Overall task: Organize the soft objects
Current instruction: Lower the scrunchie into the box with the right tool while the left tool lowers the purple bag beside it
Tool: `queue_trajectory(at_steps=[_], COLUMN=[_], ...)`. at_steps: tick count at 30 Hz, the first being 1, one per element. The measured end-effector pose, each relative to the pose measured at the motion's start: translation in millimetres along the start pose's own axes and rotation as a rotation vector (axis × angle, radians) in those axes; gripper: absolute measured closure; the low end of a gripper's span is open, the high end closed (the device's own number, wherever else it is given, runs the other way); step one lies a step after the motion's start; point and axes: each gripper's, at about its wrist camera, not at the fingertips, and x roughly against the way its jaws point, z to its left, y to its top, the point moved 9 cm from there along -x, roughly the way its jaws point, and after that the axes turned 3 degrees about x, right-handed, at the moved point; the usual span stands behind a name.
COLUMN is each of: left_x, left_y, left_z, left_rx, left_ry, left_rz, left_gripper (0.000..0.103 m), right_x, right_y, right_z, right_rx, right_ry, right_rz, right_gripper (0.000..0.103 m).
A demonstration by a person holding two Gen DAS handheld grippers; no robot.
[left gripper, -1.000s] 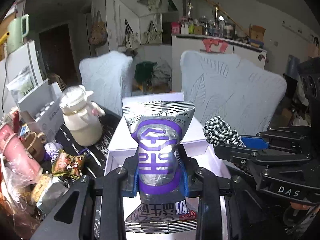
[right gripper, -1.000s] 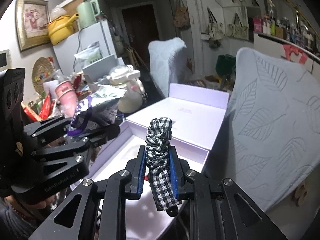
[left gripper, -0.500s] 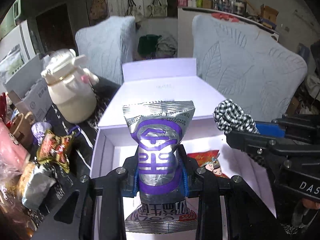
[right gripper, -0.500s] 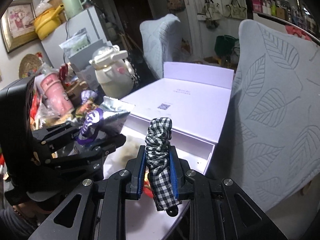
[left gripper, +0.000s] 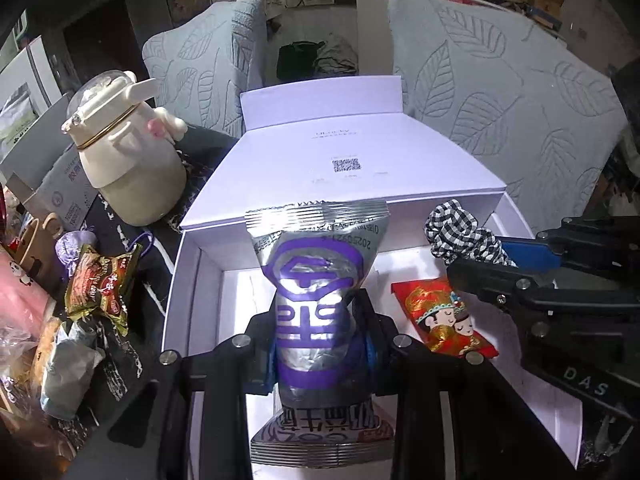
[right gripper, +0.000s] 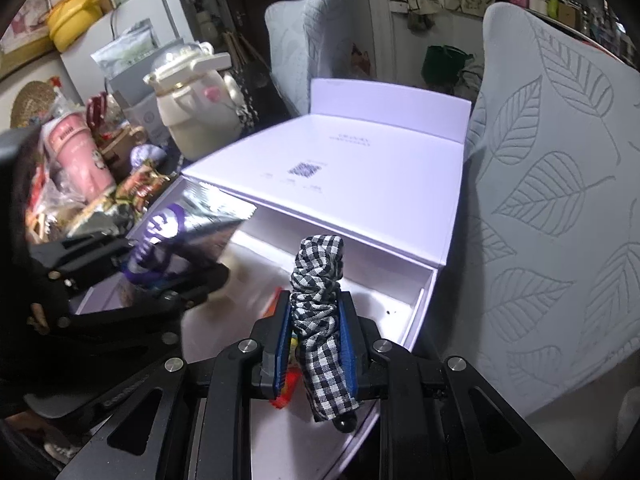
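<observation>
The left gripper (left gripper: 320,332) squeezes a silver snack bag (left gripper: 316,280) and the right gripper (right gripper: 316,336) squeezes a checked scrunchie (right gripper: 318,280) over the open white box (left gripper: 192,280), probably to drop them in.

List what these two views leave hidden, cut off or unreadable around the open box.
- Red packet, right wrist view: mostly hidden behind the right tool and its checked scrunchie.
- Silver-and-purple snack bag, right wrist view: motion-blurred, print unreadable.
- Box floor, left wrist view: near part covered by the left tool and the bag.
- Lid print: too small to read.
</observation>
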Motion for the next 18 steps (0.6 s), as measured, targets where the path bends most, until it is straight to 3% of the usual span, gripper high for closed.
queue_trajectory(at_steps=[5,9,18], left_x=[-6.8,-6.6,-1.4], left_y=[-3.3,-3.5,-3.8], left_z=[5.7,6.0,3.9], left_rx=[0.022,0.022,0.042], left_ry=[0.033,0.035,0.045], left_rz=[0.042,0.043,0.056], left_gripper=[0.072,0.072,0.071], right_x=[-3.0,1.2,23.0], right_y=[-0.9,0.2,1.2], right_z=[-1.3,-0.9,4.9], right_rx=[-0.001,-0.009,-0.003], right_ry=[-0.006,-0.009,-0.022], right_rz=[0.004,0.005,-0.015], right_gripper=[0.077,0.060,0.057])
